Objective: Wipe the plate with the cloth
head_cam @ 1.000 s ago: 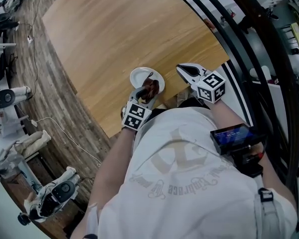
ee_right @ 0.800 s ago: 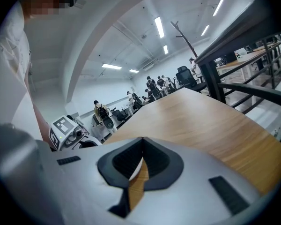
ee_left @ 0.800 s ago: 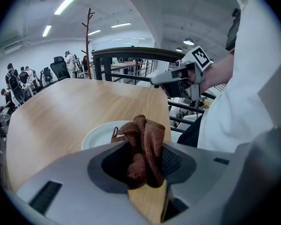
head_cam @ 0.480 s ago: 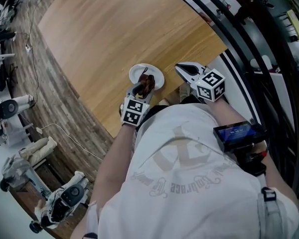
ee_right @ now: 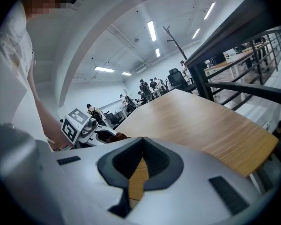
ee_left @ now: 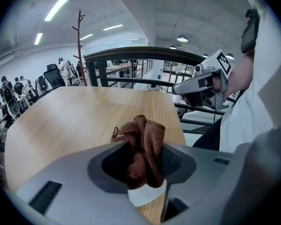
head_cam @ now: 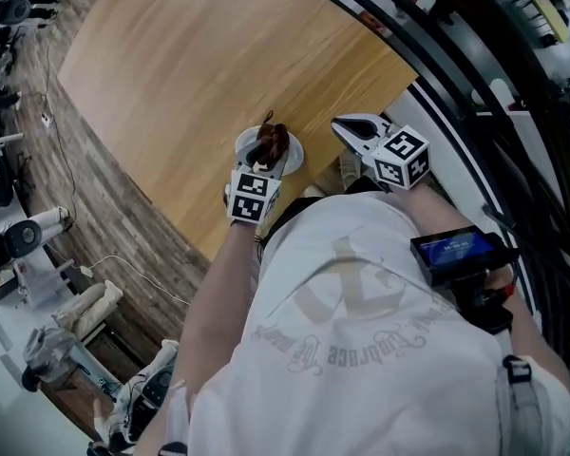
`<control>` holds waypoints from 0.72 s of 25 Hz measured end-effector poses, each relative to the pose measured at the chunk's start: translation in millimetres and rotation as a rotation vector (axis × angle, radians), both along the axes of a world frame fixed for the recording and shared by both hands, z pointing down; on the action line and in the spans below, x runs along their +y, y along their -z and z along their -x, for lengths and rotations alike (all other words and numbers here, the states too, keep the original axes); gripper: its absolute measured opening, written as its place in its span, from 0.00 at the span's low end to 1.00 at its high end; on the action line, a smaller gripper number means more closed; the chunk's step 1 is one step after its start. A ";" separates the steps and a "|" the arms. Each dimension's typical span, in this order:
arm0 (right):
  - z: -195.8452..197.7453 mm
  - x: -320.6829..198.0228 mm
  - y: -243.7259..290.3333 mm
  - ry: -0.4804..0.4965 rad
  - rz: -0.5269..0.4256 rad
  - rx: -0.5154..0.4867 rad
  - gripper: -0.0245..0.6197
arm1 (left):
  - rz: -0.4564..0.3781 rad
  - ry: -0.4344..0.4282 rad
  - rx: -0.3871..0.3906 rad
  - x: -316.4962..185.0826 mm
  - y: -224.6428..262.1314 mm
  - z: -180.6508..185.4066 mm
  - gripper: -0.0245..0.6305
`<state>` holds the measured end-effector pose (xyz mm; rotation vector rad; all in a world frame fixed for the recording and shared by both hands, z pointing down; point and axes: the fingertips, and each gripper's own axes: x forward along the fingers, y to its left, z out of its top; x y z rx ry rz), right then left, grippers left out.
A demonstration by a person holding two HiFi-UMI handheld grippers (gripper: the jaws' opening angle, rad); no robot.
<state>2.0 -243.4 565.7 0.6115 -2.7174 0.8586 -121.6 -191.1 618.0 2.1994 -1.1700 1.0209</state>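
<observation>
A small white plate (head_cam: 249,143) lies near the front edge of the wooden table (head_cam: 190,65). My left gripper (head_cam: 265,156) is shut on a bunched brown cloth (head_cam: 271,143) and holds it down over the plate. In the left gripper view the cloth (ee_left: 144,149) fills the gap between the jaws, and a sliver of the plate (ee_left: 147,196) shows under it. My right gripper (head_cam: 348,127) hovers at the table's edge to the right of the plate, shut with nothing in it. In the right gripper view only a narrow strip of table shows between its jaws (ee_right: 139,172).
A black railing (head_cam: 475,93) runs along the right, close to the right gripper. The table's curved edge drops to a wood-plank floor (head_cam: 104,217) on the left, where machines and cables (head_cam: 38,236) stand. A device with a lit screen (head_cam: 453,251) hangs at the person's waist.
The left gripper has pushed the cloth forward across the plate, from its near right side toward the middle. The right gripper has kept its place beside the plate.
</observation>
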 end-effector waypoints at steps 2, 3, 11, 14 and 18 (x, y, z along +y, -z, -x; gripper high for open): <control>-4.7 0.7 0.8 -0.010 0.002 0.002 0.06 | -0.007 -0.010 -0.004 -7.8 1.5 -3.2 0.30; -6.5 1.0 0.2 -0.014 0.003 0.004 0.06 | -0.010 -0.015 -0.007 -11.5 1.1 -4.5 0.30; -2.6 1.0 -7.5 -0.015 0.013 0.005 0.06 | 0.019 -0.019 -0.041 -9.6 -8.5 4.9 0.30; 1.5 3.3 -7.1 -0.003 0.012 0.000 0.06 | 0.038 0.004 -0.045 5.9 -9.1 11.8 0.30; 11.0 5.3 -9.3 0.021 0.015 -0.007 0.06 | 0.057 0.021 -0.052 24.3 -12.4 19.8 0.30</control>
